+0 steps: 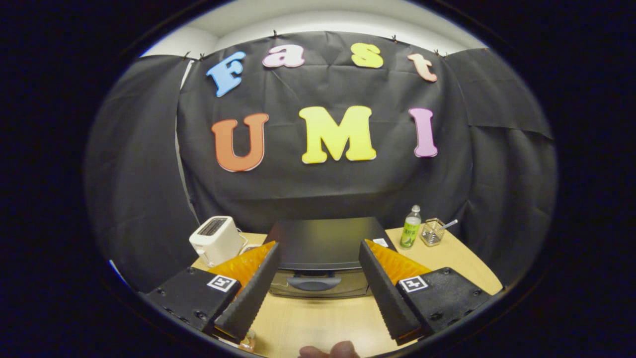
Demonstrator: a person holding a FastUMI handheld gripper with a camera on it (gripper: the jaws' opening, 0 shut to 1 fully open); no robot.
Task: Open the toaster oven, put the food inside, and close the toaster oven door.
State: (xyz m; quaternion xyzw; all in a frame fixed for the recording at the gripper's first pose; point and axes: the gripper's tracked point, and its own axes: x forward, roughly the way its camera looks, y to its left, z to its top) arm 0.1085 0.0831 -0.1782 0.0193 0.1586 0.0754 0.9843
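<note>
A black toaster oven stands on the wooden table, its door shut and its grey handle facing me. My gripper hovers above and in front of it, open, with nothing between the fingers. The oven's front and handle lie between and just beyond the two fingers. A small piece of something lies on the table under the left finger, too hidden to identify.
A white slot toaster stands left of the oven. Right of the oven are a green-labelled bottle and a wire holder with a utensil in it. Part of a hand shows at the table's near edge.
</note>
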